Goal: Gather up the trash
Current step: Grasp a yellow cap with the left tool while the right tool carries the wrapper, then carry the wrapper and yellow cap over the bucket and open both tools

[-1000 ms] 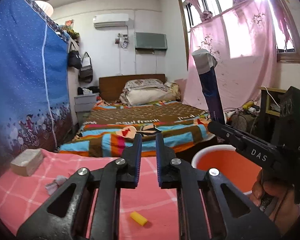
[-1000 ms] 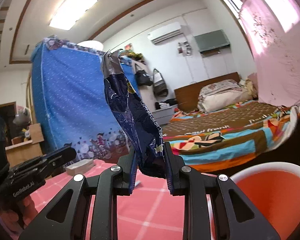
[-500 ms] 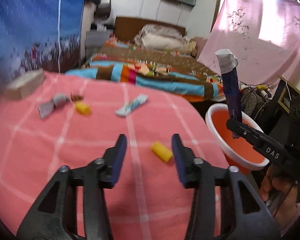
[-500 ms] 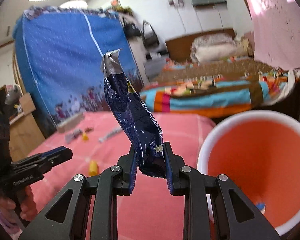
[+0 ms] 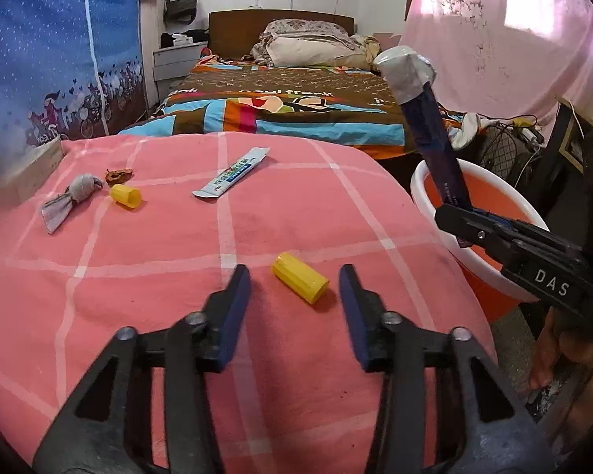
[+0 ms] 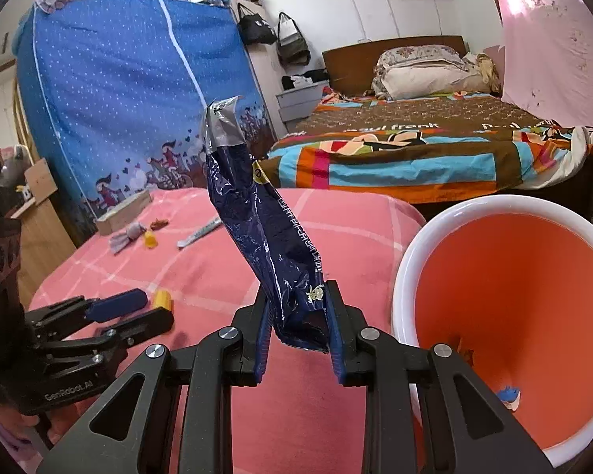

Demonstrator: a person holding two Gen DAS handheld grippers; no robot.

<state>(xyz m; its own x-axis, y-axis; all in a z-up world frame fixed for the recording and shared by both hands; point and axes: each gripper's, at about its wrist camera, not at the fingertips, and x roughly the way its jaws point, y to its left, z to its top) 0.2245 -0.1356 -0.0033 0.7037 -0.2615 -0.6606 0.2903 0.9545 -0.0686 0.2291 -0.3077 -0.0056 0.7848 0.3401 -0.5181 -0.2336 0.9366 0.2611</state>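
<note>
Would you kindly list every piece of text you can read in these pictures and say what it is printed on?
"DAS": right gripper body.
"GenRobot.AI": left gripper body.
"paul frank": bedspread.
Dark blue wrapper: print along its edge too small to read.
White sachet: print too blurred to read.

Dark blue wrapper [image 6: 265, 237] upright in right tool [image 6: 298, 324], beside orange bin [image 6: 411, 260]
</note>
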